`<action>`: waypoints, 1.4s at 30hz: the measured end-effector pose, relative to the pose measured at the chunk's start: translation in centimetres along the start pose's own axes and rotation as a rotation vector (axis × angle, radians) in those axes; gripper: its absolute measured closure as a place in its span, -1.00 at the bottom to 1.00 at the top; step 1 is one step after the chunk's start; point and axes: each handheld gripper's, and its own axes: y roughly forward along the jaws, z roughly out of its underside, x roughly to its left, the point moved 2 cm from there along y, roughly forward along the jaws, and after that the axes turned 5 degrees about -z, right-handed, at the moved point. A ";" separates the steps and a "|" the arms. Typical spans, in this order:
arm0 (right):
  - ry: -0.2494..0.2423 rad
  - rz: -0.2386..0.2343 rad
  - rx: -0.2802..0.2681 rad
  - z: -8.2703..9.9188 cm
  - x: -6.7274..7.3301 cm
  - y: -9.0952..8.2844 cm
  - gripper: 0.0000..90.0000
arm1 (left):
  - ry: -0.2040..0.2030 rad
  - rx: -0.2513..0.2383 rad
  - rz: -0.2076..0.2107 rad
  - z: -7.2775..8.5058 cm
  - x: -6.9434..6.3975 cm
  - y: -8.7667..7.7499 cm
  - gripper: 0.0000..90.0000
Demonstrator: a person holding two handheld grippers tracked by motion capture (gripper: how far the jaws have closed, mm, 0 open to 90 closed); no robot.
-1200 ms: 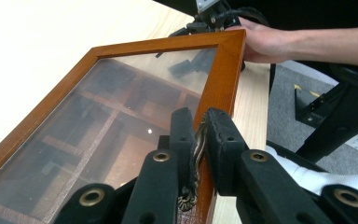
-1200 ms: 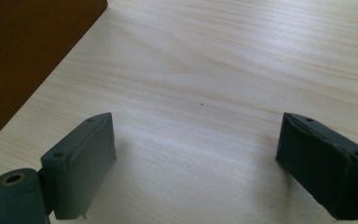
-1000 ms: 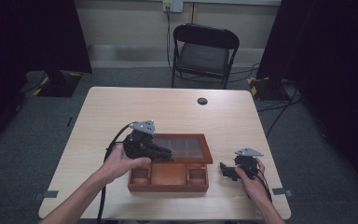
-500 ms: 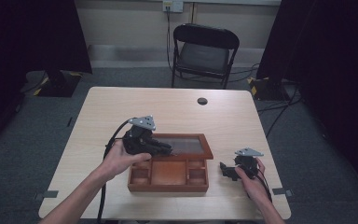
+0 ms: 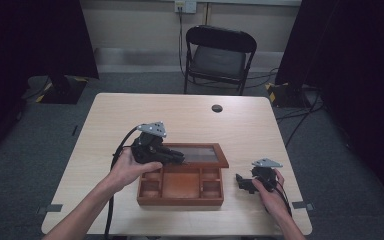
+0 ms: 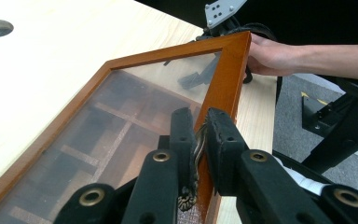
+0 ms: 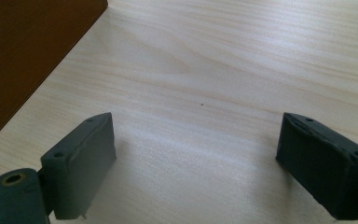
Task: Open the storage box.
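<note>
A brown wooden box (image 5: pixel 180 197) with several compartments stands near the table's front edge. Its glass-paned lid (image 5: pixel 202 154) is lifted and tilted back. My left gripper (image 5: pixel 178 159) is shut on the lid's front rail. In the left gripper view the jaws (image 6: pixel 199 122) pinch the orange-brown frame (image 6: pixel 226 74), where a small brass clasp (image 6: pixel 192 179) hangs. My right gripper (image 5: pixel 241 181) rests on the table to the right of the box. In the right gripper view it (image 7: pixel 196 140) is open over bare wood, with the box's side (image 7: pixel 28 51) at the left.
The light wooden table (image 5: pixel 190 115) has a round cable hole (image 5: pixel 217 108) near its far edge. A black folding chair (image 5: pixel 219 55) stands behind the table. Dark curtains hang on both sides, and cables trail from both grippers.
The lid has tipped up slightly further with my left gripper on its rail. The right gripper has stayed where it was.
</note>
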 end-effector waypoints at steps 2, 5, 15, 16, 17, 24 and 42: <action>0.000 0.000 0.000 0.0 0.0 0.0 -0.76 | 0.000 0.003 0.000 -0.1 0.1 -0.1 0.81; 0.000 0.000 0.000 0.0 0.0 0.0 -0.76 | -0.003 0.000 -0.004 -0.2 0.1 -0.1 0.80; 0.000 0.000 0.000 0.0 0.0 0.0 -0.76 | -0.008 -0.015 -0.007 -0.5 0.4 -0.3 0.80; 0.000 0.000 0.000 0.0 0.0 0.0 -0.76 | -0.007 -0.016 -0.007 -0.6 0.4 -0.3 0.81; 0.000 0.000 0.000 0.0 0.0 0.0 -0.76 | -0.007 -0.018 -0.011 -0.6 0.4 -0.4 0.81; 0.000 0.000 0.000 0.0 0.0 0.0 -0.76 | -0.014 -0.028 -0.010 -1.0 0.8 -0.5 0.81; -0.001 -0.001 0.000 0.0 0.0 0.0 -0.76 | -0.012 -0.061 -0.021 -1.4 1.2 -0.8 0.81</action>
